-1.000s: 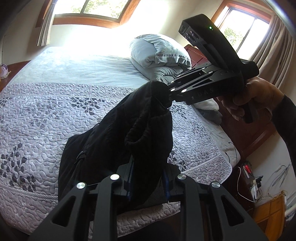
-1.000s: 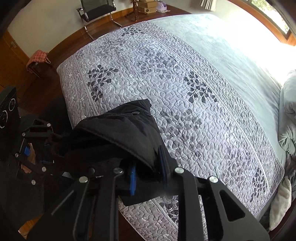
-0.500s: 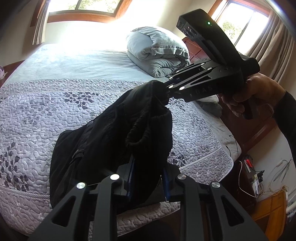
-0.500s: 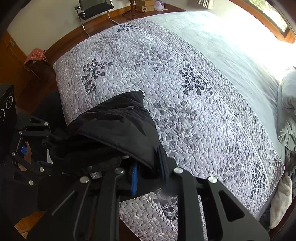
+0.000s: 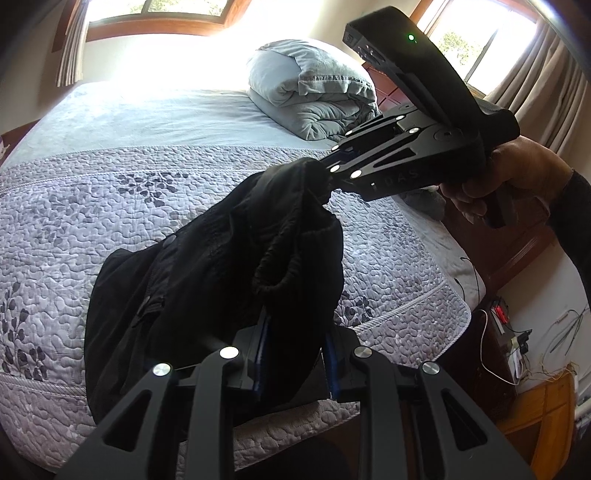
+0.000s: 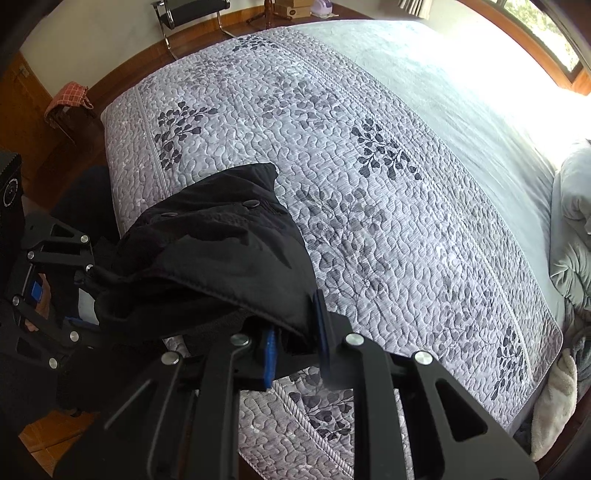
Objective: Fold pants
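Left wrist view shows you one wide bed (image 5: 122,122) filling most of the room, with a pale sheet on its far part and a grey quilt (image 5: 92,221) with dark leaf prints across its near part. One folded grey duvet (image 5: 314,96) sits at the far right of the bed, well apart from your work. Two windows (image 5: 155,11) with wooden frames light the far wall, and beige curtains (image 5: 546,70) hang at the right one. Low at the right you can see a wooden nightstand (image 5: 535,406) with loose wires near it.

One pair of black pants (image 5: 207,280) hangs bunched between your two tools, its lower part resting on the quilt near the bed's close edge. Your left gripper (image 5: 295,354) is clenched on one fold of the pants. Your right gripper (image 5: 325,177), held by your right hand (image 5: 517,177), grips the pants at their far top corner, and its blue pads are buried in the cloth.

From the right wrist view, your right gripper (image 6: 295,343) bites the waist edge of the pants (image 6: 221,251), and your left gripper (image 6: 79,284) is at the near left, clamped on the other end. Past the bed's far left corner stand one black chair (image 6: 192,11) and one stool with a checked cloth (image 6: 68,101) on a wooden floor (image 6: 122,70).
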`<state>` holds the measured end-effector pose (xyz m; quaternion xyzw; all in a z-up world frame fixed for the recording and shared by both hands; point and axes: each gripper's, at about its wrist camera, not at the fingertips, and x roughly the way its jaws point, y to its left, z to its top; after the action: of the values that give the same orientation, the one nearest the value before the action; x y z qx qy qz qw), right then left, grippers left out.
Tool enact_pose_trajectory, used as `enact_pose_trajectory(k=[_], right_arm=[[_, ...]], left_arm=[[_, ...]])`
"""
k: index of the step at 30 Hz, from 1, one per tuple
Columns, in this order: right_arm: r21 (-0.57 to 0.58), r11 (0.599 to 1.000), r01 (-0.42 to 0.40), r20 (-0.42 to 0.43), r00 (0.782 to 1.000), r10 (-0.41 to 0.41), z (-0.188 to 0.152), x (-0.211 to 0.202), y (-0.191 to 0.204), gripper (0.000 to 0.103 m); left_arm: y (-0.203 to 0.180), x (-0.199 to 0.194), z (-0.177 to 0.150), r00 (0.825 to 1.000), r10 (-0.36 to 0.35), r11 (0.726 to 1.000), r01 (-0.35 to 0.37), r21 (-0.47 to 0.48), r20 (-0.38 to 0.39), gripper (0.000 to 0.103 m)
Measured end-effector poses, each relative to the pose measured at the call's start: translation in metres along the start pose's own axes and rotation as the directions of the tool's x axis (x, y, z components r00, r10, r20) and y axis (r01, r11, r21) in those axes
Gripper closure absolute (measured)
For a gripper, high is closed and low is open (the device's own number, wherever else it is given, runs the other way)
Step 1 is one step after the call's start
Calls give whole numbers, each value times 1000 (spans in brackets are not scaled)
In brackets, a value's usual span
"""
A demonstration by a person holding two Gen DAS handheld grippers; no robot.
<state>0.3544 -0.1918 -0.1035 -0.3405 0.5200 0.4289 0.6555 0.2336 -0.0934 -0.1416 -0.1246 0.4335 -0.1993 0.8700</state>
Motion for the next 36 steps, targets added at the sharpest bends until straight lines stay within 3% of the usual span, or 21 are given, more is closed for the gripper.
enact_pose_trajectory(k=[10, 36], right_arm=[[-77, 995, 71, -16, 997, -72, -17, 17, 0, 89], [-210, 970, 124, -54, 989, -138, -41, 61, -10, 90]], left_arm=[[-7, 25, -5, 999, 2, 1000, -1, 13, -46, 78], [-15, 86, -24, 989, 16, 1000, -15, 6, -149, 78]])
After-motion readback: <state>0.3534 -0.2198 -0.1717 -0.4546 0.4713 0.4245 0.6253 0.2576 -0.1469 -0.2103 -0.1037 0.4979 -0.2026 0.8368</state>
